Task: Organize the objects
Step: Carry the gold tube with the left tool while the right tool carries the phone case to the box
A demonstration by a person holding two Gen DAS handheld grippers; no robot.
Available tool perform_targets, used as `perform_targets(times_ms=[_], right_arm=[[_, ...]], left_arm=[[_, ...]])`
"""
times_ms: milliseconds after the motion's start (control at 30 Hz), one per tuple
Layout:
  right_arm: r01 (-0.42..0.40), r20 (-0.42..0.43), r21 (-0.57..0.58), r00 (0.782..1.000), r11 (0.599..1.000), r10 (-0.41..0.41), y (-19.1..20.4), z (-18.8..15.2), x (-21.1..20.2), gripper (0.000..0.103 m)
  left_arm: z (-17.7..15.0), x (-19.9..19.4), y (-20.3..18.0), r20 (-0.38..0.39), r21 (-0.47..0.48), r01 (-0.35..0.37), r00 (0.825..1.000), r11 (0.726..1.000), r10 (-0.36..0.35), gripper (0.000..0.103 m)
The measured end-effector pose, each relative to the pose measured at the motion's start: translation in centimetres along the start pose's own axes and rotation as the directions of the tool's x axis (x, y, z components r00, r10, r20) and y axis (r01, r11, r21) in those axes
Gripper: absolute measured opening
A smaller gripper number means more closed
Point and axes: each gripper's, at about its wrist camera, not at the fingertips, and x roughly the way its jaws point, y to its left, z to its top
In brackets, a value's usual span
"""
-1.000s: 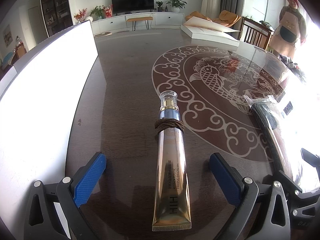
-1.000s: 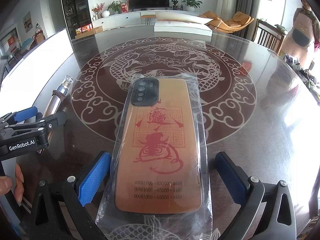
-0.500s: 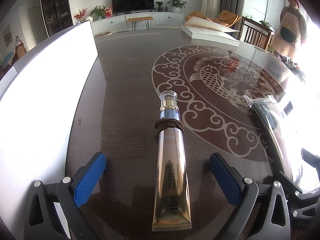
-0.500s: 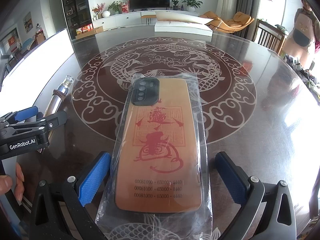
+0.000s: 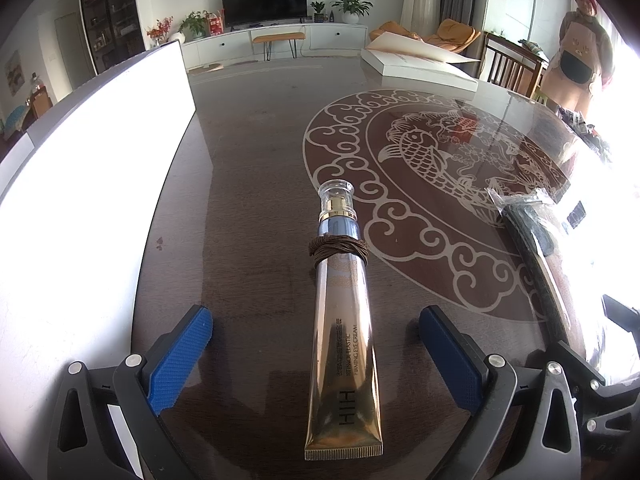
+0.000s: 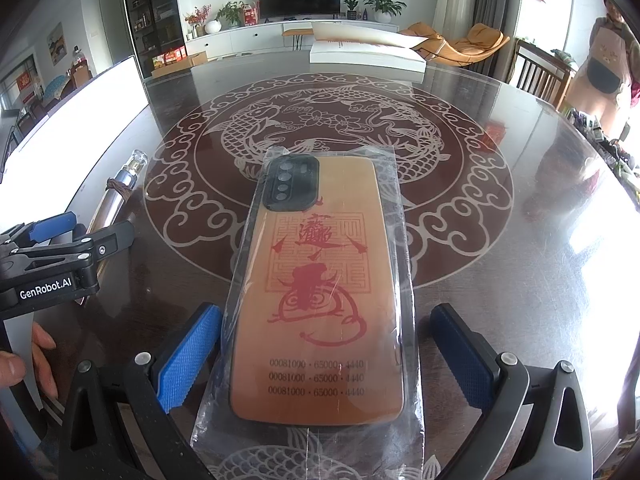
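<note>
Left gripper (image 5: 316,354), jaws spread wide, straddles the crimped end of a gold eye-cream tube with a clear cap and brown cord binding (image 5: 342,320); the tube's long axis runs straight ahead between the blue pads, touching neither. Right gripper (image 6: 326,360), likewise spread, brackets an orange phone case in a clear plastic sleeve (image 6: 320,292), lengthwise too. Both lie flat on the glossy dark table with a fish medallion (image 6: 500,240). Each object is nearest its own gripper.

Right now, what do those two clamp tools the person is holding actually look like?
Both are black plastic frames with silver screws, each ending in two fingers faced with textured blue pads. The left gripper carries white "GenRobot.AI" lettering on its side, seen from the right gripper. No cables or sleeves show.
</note>
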Motion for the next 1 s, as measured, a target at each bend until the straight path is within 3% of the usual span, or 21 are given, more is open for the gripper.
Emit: perform_targets(times_ms=[167,200,233,267,300,333,567,733,867,933,1000], right_arm=[[-0.038,-0.174,-0.035,0.984,0.999,0.032,-0.1,3.3,1.7,0.103],[-0.043,-0.182,-0.036,0.983,0.998,0.036,-0.1,3.9,2.0,0.100],[-0.033,-0.178,-0.049,0.984,0.998,0.024,0.0,4.3,2.0,0.084],[-0.039,-0.171,-0.055,0.985,0.998,0.029,0.1,4.7,1.8,0.076],[-0.037,-0.191,-0.054,0.981,0.998,0.026,0.0,5.0,1.7,0.076],[-0.061,-0.204,-0.038,0.978,0.997,0.052,-0.2,5.0,1.4,0.076],[-0.129,-0.086,0.034,0.988,0.991,0.131,-1.8,6.6,-4.5,0.076],[-0.220,0.018,0.001,0.975,0.975,0.220,1.1,9.8,-10.1,0.076],[-0.342,0.078,-0.082,0.934,0.936,0.348,7.2,11.2,-14.1,0.076],[-0.417,0.079,-0.129,0.900,0.900,0.429,11.2,11.8,-15.5,0.076],[-0.488,0.057,-0.164,0.863,0.857,0.502,15.3,11.7,-16.3,0.076]], left_arm=[[1.2,0.7,-0.5,-0.091,-0.001,-0.002,0.996,1.000,0.002,0.103],[1.4,0.8,-0.5,-0.095,-0.002,0.000,0.995,1.000,0.000,0.103],[1.6,0.9,-0.5,-0.083,0.002,0.000,0.997,1.000,0.001,0.103],[1.2,1.0,-0.4,-0.061,0.001,-0.005,0.998,1.000,0.006,0.086],[1.3,0.2,-0.4,-0.024,0.004,-0.003,1.000,1.000,0.004,0.064],[1.5,-0.1,-0.5,-0.016,0.011,0.024,1.000,1.000,-0.024,0.026],[1.1,-4.9,0.8,0.101,-0.091,0.142,0.986,0.986,-0.132,0.025],[1.2,-12.6,3.3,0.232,-0.137,0.245,0.950,0.960,-0.210,0.025],[0.9,-19.5,8.1,0.334,-0.176,0.258,0.923,0.950,-0.189,0.025],[0.5,-21.8,11.2,0.346,-0.200,0.235,0.925,0.951,-0.156,0.025],[-0.4,-22.9,14.8,0.323,-0.241,0.188,0.941,0.952,-0.104,0.025]])
